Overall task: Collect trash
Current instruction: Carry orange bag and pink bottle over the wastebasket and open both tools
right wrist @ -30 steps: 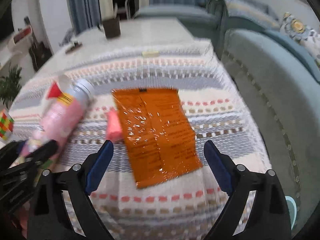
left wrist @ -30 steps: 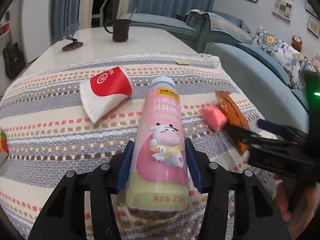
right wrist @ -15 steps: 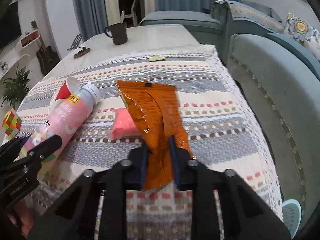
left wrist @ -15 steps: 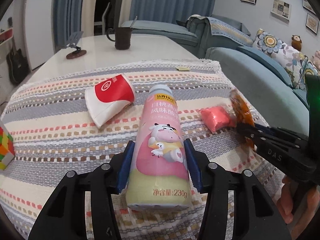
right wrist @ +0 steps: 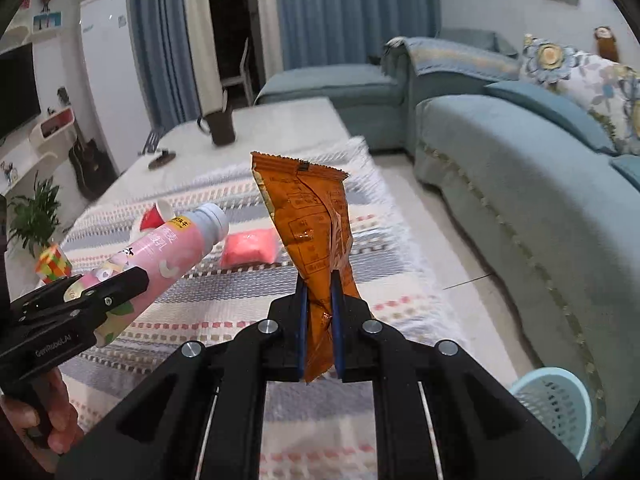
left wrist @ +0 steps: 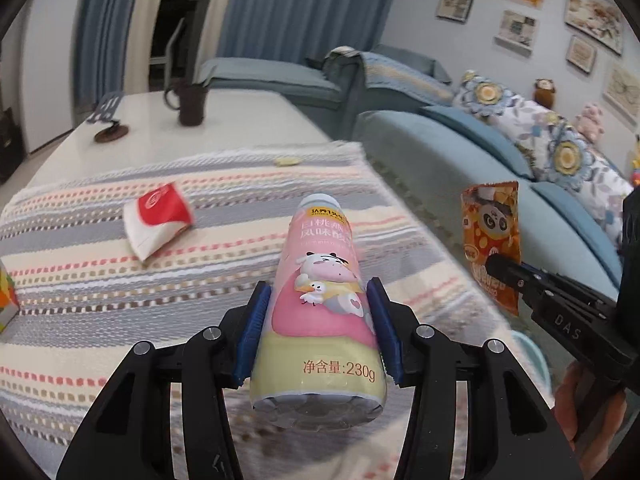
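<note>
Left gripper (left wrist: 318, 330): fingers squeeze the pink bottle (left wrist: 320, 300), lifted over the table.
Right gripper (right wrist: 319, 320): fingers pinch the orange wrapper (right wrist: 314, 236), which sticks up.
Basket (right wrist: 554, 404): low and right of the right fingers; contents cannot be seen.
Bottle writing: "230g".

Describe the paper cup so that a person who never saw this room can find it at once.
Look at the striped cloth covering the near end of the low table. The paper cup lies on its side there, crushed, beyond the left gripper. It alone is red and white; the bottle held nearby is pink.
</note>
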{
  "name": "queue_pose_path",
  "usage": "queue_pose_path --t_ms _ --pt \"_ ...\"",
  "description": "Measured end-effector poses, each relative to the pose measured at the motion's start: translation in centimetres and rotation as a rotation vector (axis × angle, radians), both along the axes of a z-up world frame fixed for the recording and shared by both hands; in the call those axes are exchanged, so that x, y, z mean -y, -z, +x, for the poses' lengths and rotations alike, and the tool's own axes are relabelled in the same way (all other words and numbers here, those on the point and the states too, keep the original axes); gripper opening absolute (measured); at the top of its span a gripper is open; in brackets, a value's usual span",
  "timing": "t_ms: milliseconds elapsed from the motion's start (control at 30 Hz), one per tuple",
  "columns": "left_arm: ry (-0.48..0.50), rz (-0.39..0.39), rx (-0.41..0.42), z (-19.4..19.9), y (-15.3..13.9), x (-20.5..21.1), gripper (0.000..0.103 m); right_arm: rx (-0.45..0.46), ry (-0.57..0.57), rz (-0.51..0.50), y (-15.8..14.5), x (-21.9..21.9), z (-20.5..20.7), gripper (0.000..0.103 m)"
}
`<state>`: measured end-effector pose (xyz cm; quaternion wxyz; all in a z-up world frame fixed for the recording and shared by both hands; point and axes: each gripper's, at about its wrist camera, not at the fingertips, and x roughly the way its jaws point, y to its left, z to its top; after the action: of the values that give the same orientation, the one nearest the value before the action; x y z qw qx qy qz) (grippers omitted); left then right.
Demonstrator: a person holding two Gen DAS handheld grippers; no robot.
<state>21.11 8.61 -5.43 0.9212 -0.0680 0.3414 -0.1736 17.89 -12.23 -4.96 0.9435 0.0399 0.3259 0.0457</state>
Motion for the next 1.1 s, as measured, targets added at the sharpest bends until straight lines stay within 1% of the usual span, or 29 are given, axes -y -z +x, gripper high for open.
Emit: queue_pose_path --t_ms 100,233,333,400,500,533,600,733,800,867,933,1033,1100 --pt "0.043 -0.025 0.025 -1.4 -2.3 1.7 0.047 0.026 0.045 0.011 -1.8 2.2 -2.5 0.008" --pt "0.119 -0.023 0.08 -3.7 -6.0 5.9 0.047 0.048 0.114 0.028 -3.7 6.0 -5.7 0.008" --pt "0.181 -0.043 0.095 -5.2 -7.9 9.3 0.048 0.065 0.156 0.037 -5.2 9.2 -8.1 0.008" --pt "0.219 -0.066 0.086 -6.0 -8.6 11.4 0.048 0.072 0.182 0.045 -6.0 11.1 -9.4 0.008" --pt "0.284 -0.088 0.078 -7.6 -9.3 15.9 0.048 0.07 0.242 0.074 -6.8 15.0 -11.9 0.008" --pt "0.299 -0.091 0.076 -8.1 -9.3 16.9 0.048 0.058 0.256 0.107 -6.6 16.7 -12.8 0.008" --pt "0.346 -0.11 0.054 -9.1 -8.9 20.0 0.048 0.023 0.28 0.183 -5.7 19.6 -14.2 0.008" --pt "0.435 -0.104 0.0 -10.1 -6.5 25.2 0.048 -0.037 0.389 0.18 -3.1 24.1 -16.7 0.008" --pt "0.464 -0.092 -0.029 -10.4 -4.9 27.2 0.048 -0.092 0.432 0.199 -1.0 26.1 -17.6 0.008" --pt "0.492 -0.077 -0.071 -10.5 -2.7 29.5 0.048 -0.144 0.478 0.187 1.1 27.7 -18.4 0.008" --pt "0.514 -0.077 -0.111 -10.5 -0.6 30.7 0.048 -0.211 0.521 0.148 3.5 28.9 -18.6 0.008" --pt "0.526 -0.074 -0.184 -10.3 2.6 32.2 0.048 -0.27 0.539 0.103 5.9 29.4 -18.8 0.008" --pt "0.532 -0.049 -0.202 -10.1 3.7 33.0 0.048 -0.304 0.534 0.096 7.3 29.4 -18.6 0.008"
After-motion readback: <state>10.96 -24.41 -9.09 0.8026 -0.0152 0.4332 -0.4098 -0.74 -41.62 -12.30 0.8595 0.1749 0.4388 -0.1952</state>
